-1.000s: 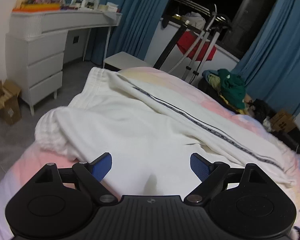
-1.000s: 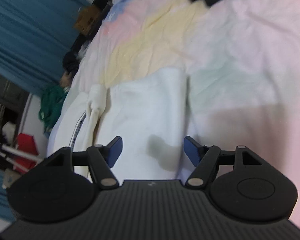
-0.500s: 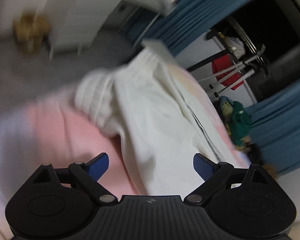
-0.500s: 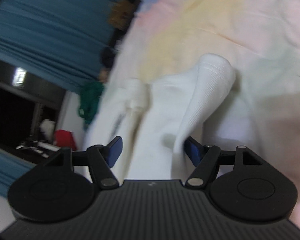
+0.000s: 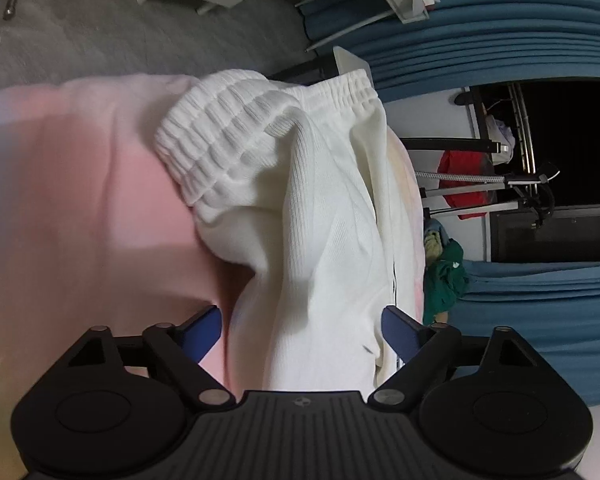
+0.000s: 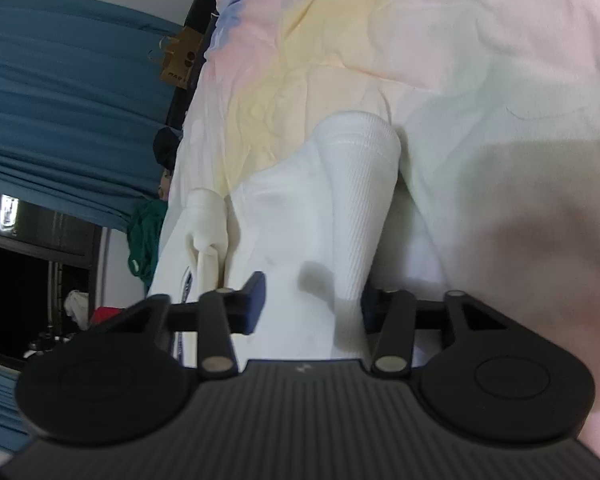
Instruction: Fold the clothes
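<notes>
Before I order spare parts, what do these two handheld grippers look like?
Both look alike. The left gripper and right gripper have a black ribbed body with a small logo, two round black discs at the sides, black linkage arms with silver pivot pins, and blue finger pads. No cables, sleeves or hands show.

trousers (image 5: 320,208): white ribbed | bedsheet (image 6: 480,60): pastel pink-yellow | curtains (image 5: 500,20): blue
</notes>
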Action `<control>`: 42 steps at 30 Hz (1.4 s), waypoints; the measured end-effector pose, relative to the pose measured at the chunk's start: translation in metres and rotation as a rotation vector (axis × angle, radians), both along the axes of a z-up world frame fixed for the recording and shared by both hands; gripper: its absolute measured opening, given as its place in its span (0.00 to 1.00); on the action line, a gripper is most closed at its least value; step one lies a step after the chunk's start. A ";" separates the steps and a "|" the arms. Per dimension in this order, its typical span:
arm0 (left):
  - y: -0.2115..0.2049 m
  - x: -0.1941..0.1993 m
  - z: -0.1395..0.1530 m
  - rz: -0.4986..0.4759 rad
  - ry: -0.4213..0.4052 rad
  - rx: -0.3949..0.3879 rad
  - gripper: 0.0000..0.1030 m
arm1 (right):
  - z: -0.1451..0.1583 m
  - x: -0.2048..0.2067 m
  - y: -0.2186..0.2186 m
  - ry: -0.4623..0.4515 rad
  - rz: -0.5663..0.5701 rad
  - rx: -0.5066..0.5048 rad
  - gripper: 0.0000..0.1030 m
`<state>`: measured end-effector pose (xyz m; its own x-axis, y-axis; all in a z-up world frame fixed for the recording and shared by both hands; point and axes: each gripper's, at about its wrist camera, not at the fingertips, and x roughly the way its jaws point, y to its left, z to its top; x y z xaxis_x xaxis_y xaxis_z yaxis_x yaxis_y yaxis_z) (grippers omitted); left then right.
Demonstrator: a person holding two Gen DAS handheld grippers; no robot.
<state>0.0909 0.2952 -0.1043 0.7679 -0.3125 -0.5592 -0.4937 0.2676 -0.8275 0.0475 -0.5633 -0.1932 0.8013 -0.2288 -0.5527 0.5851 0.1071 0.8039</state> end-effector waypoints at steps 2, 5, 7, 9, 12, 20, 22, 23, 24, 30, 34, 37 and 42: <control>0.003 0.005 -0.004 0.008 -0.008 -0.008 0.77 | 0.005 0.005 0.002 0.017 0.007 -0.040 0.24; 0.003 0.011 -0.009 0.016 -0.009 -0.016 0.71 | 0.013 0.008 0.006 0.033 0.022 -0.092 0.08; 0.002 0.011 -0.013 0.023 -0.014 -0.037 0.68 | 0.021 0.006 0.008 0.008 0.023 -0.135 0.05; -0.001 0.014 -0.013 0.022 -0.021 -0.043 0.67 | 0.030 0.002 0.010 -0.014 0.013 -0.168 0.05; -0.008 0.022 -0.010 -0.014 -0.013 0.004 0.67 | 0.039 -0.001 0.012 -0.014 0.010 -0.200 0.05; -0.023 0.030 -0.017 -0.050 0.042 0.002 0.65 | 0.048 0.001 0.019 0.081 0.057 -0.294 0.05; -0.025 0.035 -0.016 -0.057 0.043 0.020 0.66 | 0.049 0.002 0.021 0.093 0.078 -0.312 0.05; -0.026 0.037 -0.016 -0.060 0.045 0.027 0.66 | 0.048 0.002 0.022 0.098 0.081 -0.313 0.05; -0.027 0.038 -0.017 -0.058 0.047 0.029 0.66 | 0.048 0.002 0.021 0.097 0.081 -0.308 0.05; -0.034 0.049 -0.017 -0.068 0.012 0.033 0.59 | 0.044 -0.003 0.019 0.087 0.070 -0.273 0.05; -0.041 0.057 -0.016 -0.099 0.020 0.075 0.52 | 0.043 -0.003 0.019 0.087 0.063 -0.261 0.05; -0.044 0.064 -0.017 -0.119 0.043 0.090 0.41 | 0.043 -0.004 0.020 0.093 0.059 -0.259 0.05; -0.041 0.067 -0.020 -0.116 0.049 0.076 0.16 | 0.043 -0.005 0.019 0.095 0.052 -0.254 0.05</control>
<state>0.1583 0.2546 -0.1245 0.7004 -0.3530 -0.6203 -0.4951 0.3857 -0.7785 0.0430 -0.5440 -0.1507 0.7629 -0.3295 -0.5563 0.6450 0.3298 0.6893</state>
